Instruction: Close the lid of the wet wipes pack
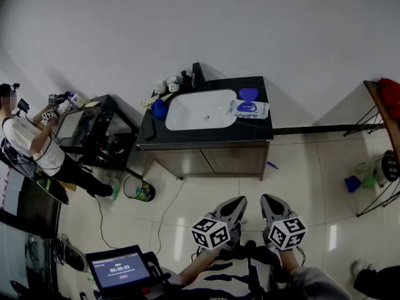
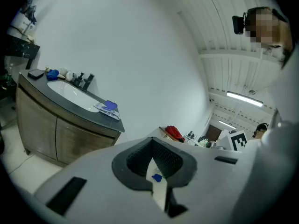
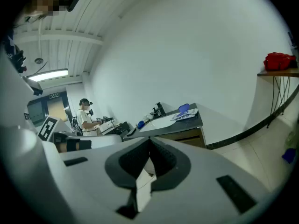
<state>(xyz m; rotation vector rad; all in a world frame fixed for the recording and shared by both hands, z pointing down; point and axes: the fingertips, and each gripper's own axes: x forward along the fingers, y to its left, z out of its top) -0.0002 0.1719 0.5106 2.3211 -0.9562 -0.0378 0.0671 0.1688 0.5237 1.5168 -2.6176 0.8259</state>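
Note:
The wet wipes pack (image 1: 248,109) lies flat on the black vanity top (image 1: 262,129), right of the white sink (image 1: 200,110). Its blue lid (image 1: 248,94) stands open at the far side. The pack (image 2: 107,109) also shows in the left gripper view, and in the right gripper view the pack (image 3: 184,115) shows small with the blue lid (image 3: 183,108) raised. My left gripper (image 1: 235,205) and right gripper (image 1: 269,201) are side by side low over the floor, well short of the vanity. The jaws of both meet at the tips, with nothing between them (image 2: 152,141) (image 3: 149,141).
A blue cup (image 1: 159,109), a black phone (image 1: 149,129) and a tap (image 1: 197,77) with small bottles sit on the vanity's left and back. A person (image 1: 28,139) works at a black cart (image 1: 94,127) on the left. A rack (image 1: 381,142) holding a red item stands on the right. A timer screen (image 1: 119,269) is near my feet.

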